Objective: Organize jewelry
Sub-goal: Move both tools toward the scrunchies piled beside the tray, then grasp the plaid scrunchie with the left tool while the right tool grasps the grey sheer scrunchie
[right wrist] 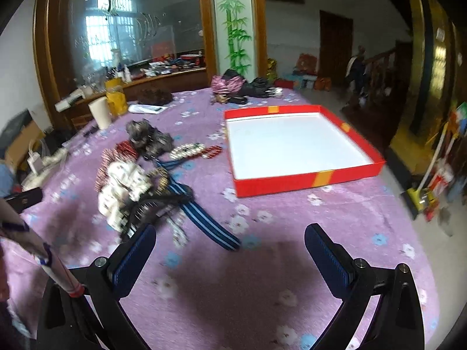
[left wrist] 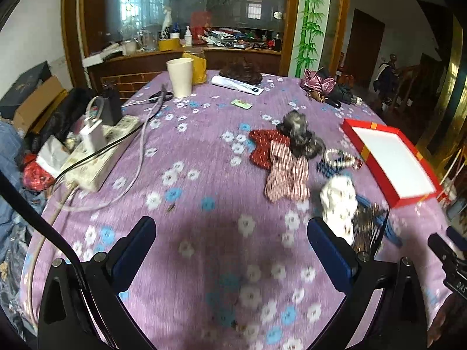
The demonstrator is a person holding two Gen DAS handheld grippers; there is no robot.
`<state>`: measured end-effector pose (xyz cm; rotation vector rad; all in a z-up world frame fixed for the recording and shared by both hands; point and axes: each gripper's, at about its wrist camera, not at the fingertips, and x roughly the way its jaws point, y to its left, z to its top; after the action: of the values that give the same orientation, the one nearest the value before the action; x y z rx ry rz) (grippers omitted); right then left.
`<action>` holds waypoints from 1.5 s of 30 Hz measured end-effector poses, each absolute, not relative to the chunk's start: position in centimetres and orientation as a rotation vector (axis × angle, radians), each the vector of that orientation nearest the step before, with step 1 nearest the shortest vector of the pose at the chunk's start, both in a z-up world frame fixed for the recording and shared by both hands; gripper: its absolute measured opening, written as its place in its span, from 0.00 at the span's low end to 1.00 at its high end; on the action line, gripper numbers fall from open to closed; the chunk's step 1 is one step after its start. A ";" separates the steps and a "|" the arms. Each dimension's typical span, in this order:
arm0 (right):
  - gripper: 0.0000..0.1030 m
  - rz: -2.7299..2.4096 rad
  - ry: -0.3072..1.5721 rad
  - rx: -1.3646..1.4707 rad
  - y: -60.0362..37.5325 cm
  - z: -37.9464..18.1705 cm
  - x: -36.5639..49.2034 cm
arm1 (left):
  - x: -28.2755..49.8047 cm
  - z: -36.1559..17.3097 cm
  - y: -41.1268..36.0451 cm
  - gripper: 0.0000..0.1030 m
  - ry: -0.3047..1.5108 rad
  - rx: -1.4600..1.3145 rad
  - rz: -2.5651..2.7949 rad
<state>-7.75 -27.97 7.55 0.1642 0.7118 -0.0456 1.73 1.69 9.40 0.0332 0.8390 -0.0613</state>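
1. The jewelry and hair pieces lie in a loose heap on the purple flowered desk [right wrist: 292, 218], just left of the red box [right wrist: 376, 162], whose white floor is bare. In the heap: a bead bracelet [right wrist: 186, 150], a white scrunchie [right wrist: 122, 186], a blue striped band [right wrist: 204, 218], a dark comb [right wrist: 151, 204], a red striped bow [left wrist: 287, 172] and a grey furry clip [left wrist: 300, 137].
2. The right gripper [right wrist: 230, 259] hovers over bare cloth near the band's end, fingers wide apart and holding nothing. The left gripper [left wrist: 232, 250] hangs over bare cloth too, fingers spread and empty, the scrunchie just beside its right finger.
3. Risk, as I judge it: the pieces overlap, so pinching one could drag the comb, band or scrunchie along with it, or scatter the beads. Both grippers stand near the same heap and could collide. Blur makes small pieces hard to tell apart.
4. The right view shows the whole box and the band's full run. The left view alone shows the power strip [left wrist: 96, 160] with its cables, the white cup [left wrist: 180, 77] and scissors [left wrist: 162, 94] well away from the heap, and the bow more plainly.
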 end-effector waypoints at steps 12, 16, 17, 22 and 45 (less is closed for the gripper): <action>0.85 0.142 0.801 0.334 -29.3 9.1 1.0 | 10.1 6.7 -0.5 0.78 0.932 0.021 -0.191; 0.82 0.203 0.835 0.301 -28.0 9.0 5.0 | 11.5 5.2 -1.6 0.77 0.949 0.009 -0.221; 0.82 0.226 0.847 0.301 -27.5 8.9 6.2 | 11.8 5.0 -1.8 0.77 0.952 0.005 -0.224; 0.73 0.351 0.908 0.305 -24.7 8.1 11.6 | 13.5 3.4 -2.3 0.77 0.968 -0.047 -0.250; 0.05 0.392 0.989 0.205 -17.5 5.6 18.4 | 14.4 2.4 -0.6 0.06 0.947 -0.126 -0.278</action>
<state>18.35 -17.47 5.64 0.2046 0.9892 0.3919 14.39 -0.64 2.40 -0.1258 0.9469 -0.2784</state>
